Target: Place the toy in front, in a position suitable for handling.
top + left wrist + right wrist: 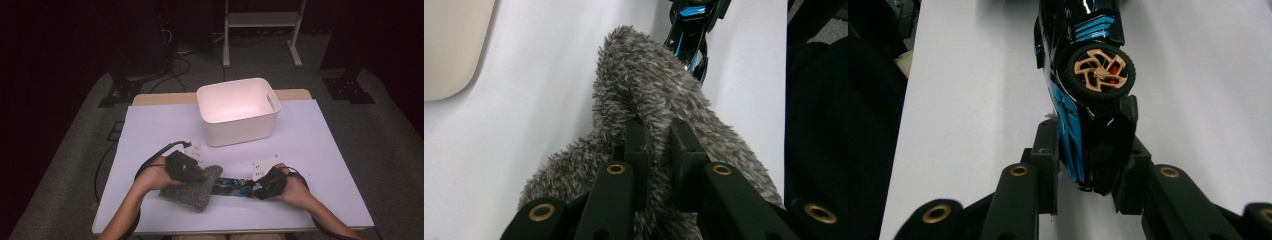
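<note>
A grey fuzzy cloth [192, 189] lies crumpled near the table's front edge, left of centre. My left gripper [199, 176] is shut on a raised fold of that cloth [644, 100], its fingers [636, 137] pinching the pile. To the cloth's right a black and blue toy car [231, 186] lies on its side, a gold-spoked wheel [1100, 72] facing up. My right gripper [256, 190] is shut on the car's end [1093, 150], one pad on each flank. The car's far end [691, 30] touches the cloth's edge.
A white plastic bin [238, 111] with handle cut-outs stands at the table's back centre; its corner [451, 45] appears in the left gripper view. The white table top [320, 145] ends close behind both forearms. A white metal stand [262, 22] rises on the floor beyond.
</note>
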`<state>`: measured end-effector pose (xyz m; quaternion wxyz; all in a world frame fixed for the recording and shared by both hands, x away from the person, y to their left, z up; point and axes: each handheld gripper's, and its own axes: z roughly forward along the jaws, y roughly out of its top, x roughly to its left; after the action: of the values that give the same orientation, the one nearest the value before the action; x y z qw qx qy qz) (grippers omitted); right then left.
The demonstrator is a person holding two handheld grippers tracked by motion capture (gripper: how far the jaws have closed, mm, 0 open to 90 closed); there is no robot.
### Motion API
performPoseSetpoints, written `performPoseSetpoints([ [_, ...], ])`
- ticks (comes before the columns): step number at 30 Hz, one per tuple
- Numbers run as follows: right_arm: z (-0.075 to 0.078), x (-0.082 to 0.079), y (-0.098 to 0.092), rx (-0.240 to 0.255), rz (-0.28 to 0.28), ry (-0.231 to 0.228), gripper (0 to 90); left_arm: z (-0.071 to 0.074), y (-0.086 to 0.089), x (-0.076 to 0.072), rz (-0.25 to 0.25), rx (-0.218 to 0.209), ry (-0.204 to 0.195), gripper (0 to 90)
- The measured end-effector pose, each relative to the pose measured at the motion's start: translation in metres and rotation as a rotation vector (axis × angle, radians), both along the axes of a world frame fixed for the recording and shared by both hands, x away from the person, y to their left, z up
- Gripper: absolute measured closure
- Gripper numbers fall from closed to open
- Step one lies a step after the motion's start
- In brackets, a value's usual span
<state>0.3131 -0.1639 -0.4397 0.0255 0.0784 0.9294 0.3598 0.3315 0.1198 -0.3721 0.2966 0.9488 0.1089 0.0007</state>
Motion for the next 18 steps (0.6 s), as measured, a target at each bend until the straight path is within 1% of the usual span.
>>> performPoseSetpoints([
  [3, 0.0, -0.001, 0.001, -0.003, -0.003, -0.005, 66.7, -0.001, -0.003, 0.002, -0.01, -0.012, 0.007, 81.5],
  [7, 0.001, 0.0, 0.001, -0.003, 0.0, -0.005, 66.2, 0.001, -0.007, 0.003, -0.017, -0.018, 0.005, 81.9],
  [8, 0.001, 0.0, 0.002, 0.001, 0.001, -0.003, 65.1, 0.003, -0.013, 0.002, -0.038, -0.023, 0.002, 81.9],
  [11, 0.002, 0.0, 0.005, 0.008, 0.002, -0.005, 64.0, 0.003, -0.029, 0.002, -0.07, -0.019, -0.009, 82.0],
  [15, 0.002, 0.0, 0.005, 0.011, 0.003, -0.004, 63.8, 0.002, -0.048, 0.002, -0.109, -0.017, -0.012, 81.9],
  [16, 0.002, 0.0, 0.005, 0.012, 0.002, -0.003, 63.8, 0.002, -0.048, 0.002, -0.109, -0.017, -0.012, 81.9],
  [17, 0.002, -0.001, 0.005, 0.012, 0.0, -0.004, 63.8, 0.003, -0.055, 0.002, -0.119, -0.002, -0.02, 81.8],
  [18, 0.002, -0.001, 0.005, 0.012, 0.0, -0.004, 63.8, 0.003, -0.055, 0.002, -0.119, -0.002, -0.02, 81.6],
])
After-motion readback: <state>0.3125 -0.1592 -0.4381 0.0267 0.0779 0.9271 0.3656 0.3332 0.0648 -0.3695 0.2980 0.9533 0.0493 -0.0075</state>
